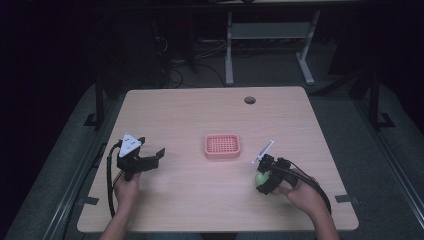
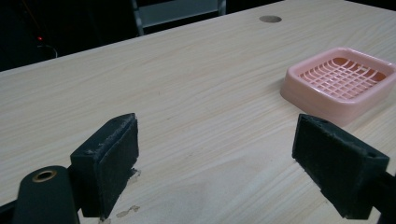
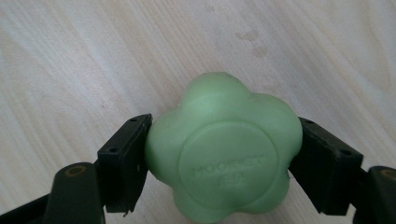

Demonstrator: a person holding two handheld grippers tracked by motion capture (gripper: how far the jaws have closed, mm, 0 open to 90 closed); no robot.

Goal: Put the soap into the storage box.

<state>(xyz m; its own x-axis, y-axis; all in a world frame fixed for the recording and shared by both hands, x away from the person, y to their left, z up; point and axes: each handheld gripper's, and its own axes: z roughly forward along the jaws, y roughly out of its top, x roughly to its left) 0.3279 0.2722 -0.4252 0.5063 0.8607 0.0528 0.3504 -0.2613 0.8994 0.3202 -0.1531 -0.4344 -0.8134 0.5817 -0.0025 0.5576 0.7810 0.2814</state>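
Gripping green soap [image 3: 223, 151], right gripper [image 3: 223, 154]; left gripper [image 2: 215, 163] agape over wood table [image 1: 190, 110]; dark room.

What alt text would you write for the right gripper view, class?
A green flower-shaped soap is clamped between the two black jaws of the right gripper, seen from close above. Behind it lies the pale wooden table.

Between my right jaws, the pale green flower-shaped soap bar [image 3: 224, 158] carries raised lettering on its round centre, two short lines too faint and blurred to read. I find nothing else written.
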